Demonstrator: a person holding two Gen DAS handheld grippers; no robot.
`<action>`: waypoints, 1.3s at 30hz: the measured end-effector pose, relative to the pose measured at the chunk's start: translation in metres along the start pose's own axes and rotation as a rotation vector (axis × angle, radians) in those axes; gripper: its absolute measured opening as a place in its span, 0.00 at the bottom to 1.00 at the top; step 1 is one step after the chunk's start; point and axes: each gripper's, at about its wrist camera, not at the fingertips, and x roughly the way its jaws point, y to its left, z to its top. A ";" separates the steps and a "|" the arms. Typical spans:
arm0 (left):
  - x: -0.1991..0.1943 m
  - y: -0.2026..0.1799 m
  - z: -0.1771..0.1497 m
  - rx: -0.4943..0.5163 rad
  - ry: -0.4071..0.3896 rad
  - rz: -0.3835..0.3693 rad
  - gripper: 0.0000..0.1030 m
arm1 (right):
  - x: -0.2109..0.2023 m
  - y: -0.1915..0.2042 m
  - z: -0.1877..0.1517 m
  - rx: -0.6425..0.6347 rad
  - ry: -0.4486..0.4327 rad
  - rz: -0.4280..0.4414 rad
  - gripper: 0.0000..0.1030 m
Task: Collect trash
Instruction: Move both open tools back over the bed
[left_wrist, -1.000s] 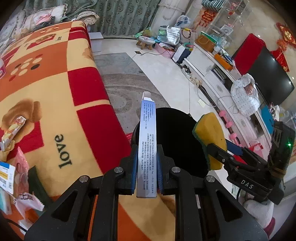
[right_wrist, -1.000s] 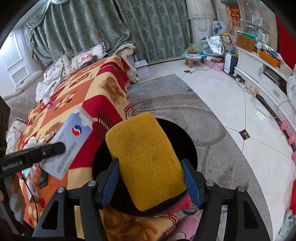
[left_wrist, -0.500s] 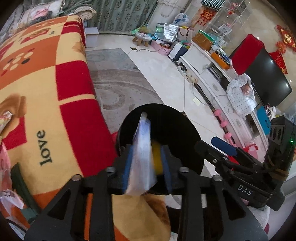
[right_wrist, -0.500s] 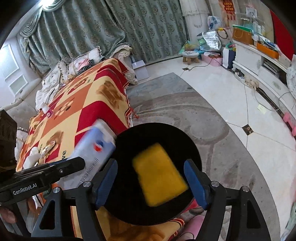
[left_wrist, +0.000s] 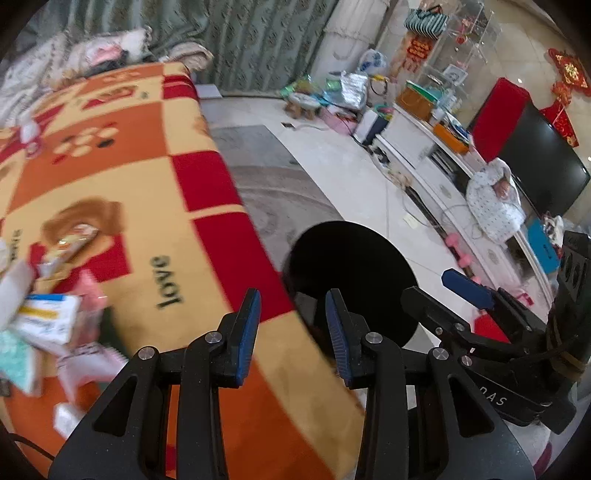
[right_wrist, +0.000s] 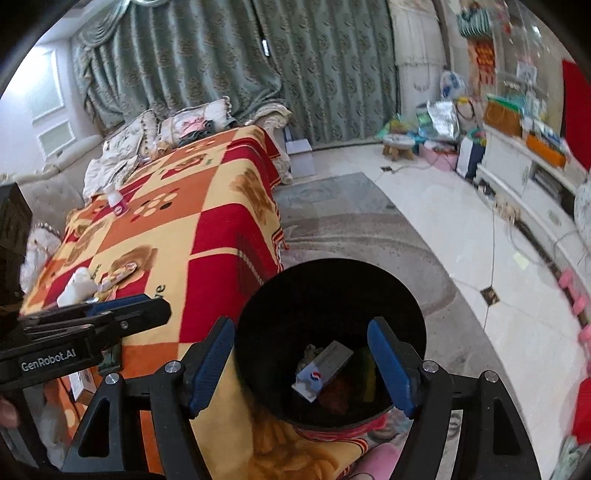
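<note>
Black bin (left_wrist: 351, 280) sits mid-frame in the left view, and the left gripper (left_wrist: 291, 332) is released, nothing between its jaws. Plenty of trash (left_wrist: 48, 321) is still piled on the blanket (left_wrist: 122, 166) at the left edge. In the right view the right gripper (right_wrist: 301, 365) gapes empty over the bin (right_wrist: 332, 280); a box (right_wrist: 321, 365) and sponge (right_wrist: 369, 373) lie inside, low centre. Barely started, I'd say.
</note>
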 end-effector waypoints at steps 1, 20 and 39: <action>-0.006 0.005 -0.002 -0.005 -0.013 0.007 0.33 | -0.003 0.008 -0.001 -0.017 -0.010 0.000 0.70; -0.121 0.150 -0.063 -0.102 -0.162 0.336 0.33 | 0.008 0.123 -0.007 -0.164 0.018 0.183 0.70; -0.145 0.248 -0.113 -0.294 -0.118 0.383 0.33 | 0.049 0.231 -0.021 -0.332 0.138 0.360 0.70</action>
